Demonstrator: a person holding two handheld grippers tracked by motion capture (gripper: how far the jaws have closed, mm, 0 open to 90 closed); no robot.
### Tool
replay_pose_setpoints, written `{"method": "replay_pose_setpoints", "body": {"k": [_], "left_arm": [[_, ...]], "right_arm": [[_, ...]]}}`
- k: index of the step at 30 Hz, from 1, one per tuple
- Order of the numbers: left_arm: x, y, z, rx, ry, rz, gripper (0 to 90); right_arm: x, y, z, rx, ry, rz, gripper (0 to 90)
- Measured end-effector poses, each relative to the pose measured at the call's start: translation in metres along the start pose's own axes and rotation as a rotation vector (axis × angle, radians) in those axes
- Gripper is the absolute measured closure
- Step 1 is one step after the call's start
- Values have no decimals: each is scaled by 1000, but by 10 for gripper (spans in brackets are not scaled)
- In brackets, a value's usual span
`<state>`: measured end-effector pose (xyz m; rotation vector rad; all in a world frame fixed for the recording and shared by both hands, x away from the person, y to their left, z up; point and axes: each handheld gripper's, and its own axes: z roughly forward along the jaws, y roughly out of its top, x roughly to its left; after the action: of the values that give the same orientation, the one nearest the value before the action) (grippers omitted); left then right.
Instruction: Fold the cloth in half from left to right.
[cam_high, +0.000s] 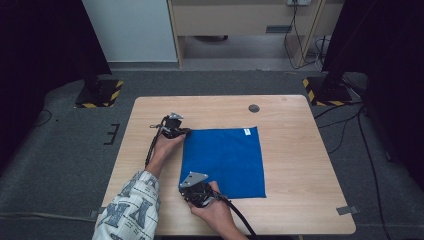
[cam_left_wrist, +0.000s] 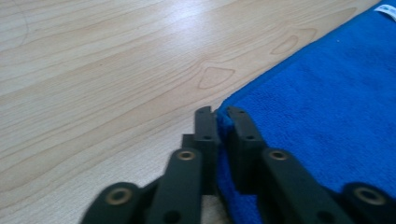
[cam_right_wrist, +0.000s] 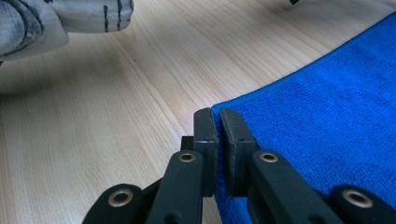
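A blue cloth (cam_high: 225, 160) lies flat on the wooden table (cam_high: 300, 150), with a small white tag (cam_high: 246, 131) at its far right corner. My left gripper (cam_high: 186, 131) is at the cloth's far left corner. In the left gripper view the left gripper (cam_left_wrist: 219, 116) is shut on that corner of the blue cloth (cam_left_wrist: 327, 116). At the near left corner sits my right gripper (cam_high: 187, 187). The right gripper view has the right gripper (cam_right_wrist: 217, 116) shut on the edge of the blue cloth (cam_right_wrist: 327, 107).
A round dark cable hole (cam_high: 254, 108) sits near the table's far edge. A patterned sleeve (cam_right_wrist: 46, 23) rests on the table left of the cloth. Bare wood surrounds the cloth on all sides. Black stands with striped bases (cam_high: 100, 92) flank the table on the floor.
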<state>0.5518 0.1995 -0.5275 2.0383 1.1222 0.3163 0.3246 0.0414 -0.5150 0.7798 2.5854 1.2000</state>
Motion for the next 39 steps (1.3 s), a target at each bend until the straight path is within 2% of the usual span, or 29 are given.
{"method": "replay_pose_setpoints", "body": {"k": [2, 12, 17, 24, 39], "left_arm": [[-1, 1, -2, -2, 3, -4, 883], [-8, 12, -22, -26, 13, -20, 888], [-5, 14, -30, -31, 19, -39, 888], [-2, 15, -37, -29, 26, -46, 888], [3, 15, -43, -29, 30, -52, 888]], "right_arm": [[0, 0, -1, -5, -3, 1, 860], [2, 4, -11, -14, -19, 1, 861], [6, 4, -12, -20, -22, -1, 861], [9, 7, -17, -28, -26, 2, 862], [13, 16, -20, -54, -21, 4, 863]]}}
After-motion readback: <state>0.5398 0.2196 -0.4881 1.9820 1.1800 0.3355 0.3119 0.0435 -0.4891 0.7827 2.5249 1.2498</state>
